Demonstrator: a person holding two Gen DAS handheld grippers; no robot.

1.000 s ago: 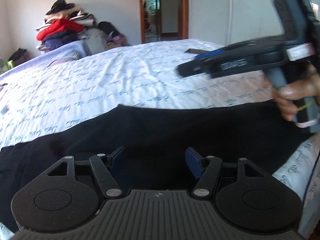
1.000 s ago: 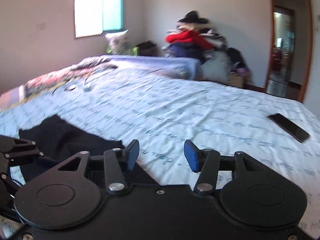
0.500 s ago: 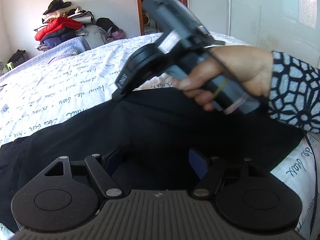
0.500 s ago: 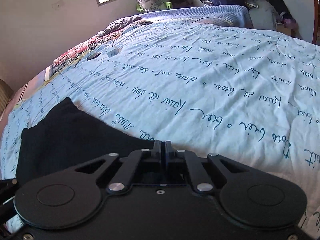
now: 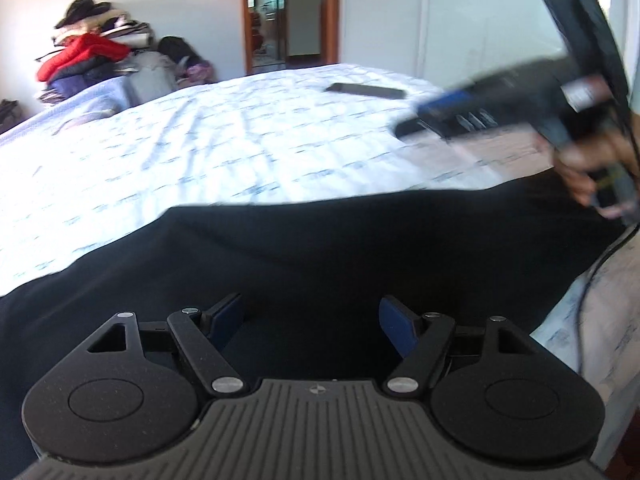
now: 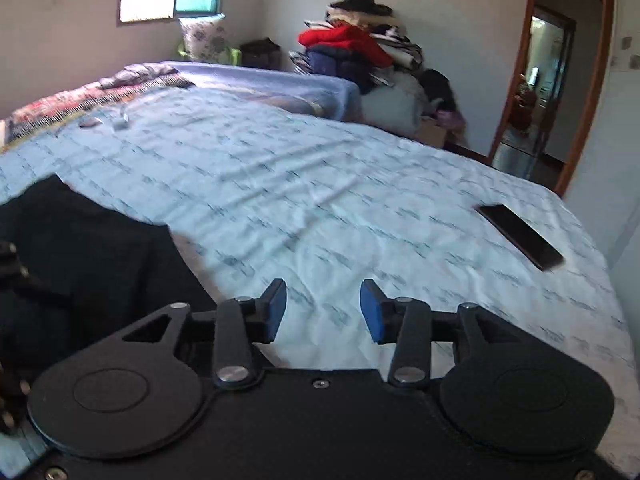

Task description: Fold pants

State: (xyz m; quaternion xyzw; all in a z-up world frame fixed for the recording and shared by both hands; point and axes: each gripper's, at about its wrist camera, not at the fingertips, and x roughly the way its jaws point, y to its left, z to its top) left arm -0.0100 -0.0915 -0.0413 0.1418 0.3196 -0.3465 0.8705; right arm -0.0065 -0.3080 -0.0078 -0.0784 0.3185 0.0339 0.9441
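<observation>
Black pants lie flat across the near edge of the bed; they also show at the left of the right wrist view. My left gripper is open and empty, just above the pants. My right gripper is open and empty, held above the bare sheet to the right of the pants. In the left wrist view the right gripper appears blurred at the upper right, held in a hand above the pants' right end.
The bed has a pale blue sheet with printed writing. A black phone lies near the bed's far right edge, also in the left wrist view. A pile of clothes and a doorway stand beyond the bed.
The right gripper was shut low at the pants' edge half a second ago; now it is open and raised off to the right. The left gripper stays open over the pants.
</observation>
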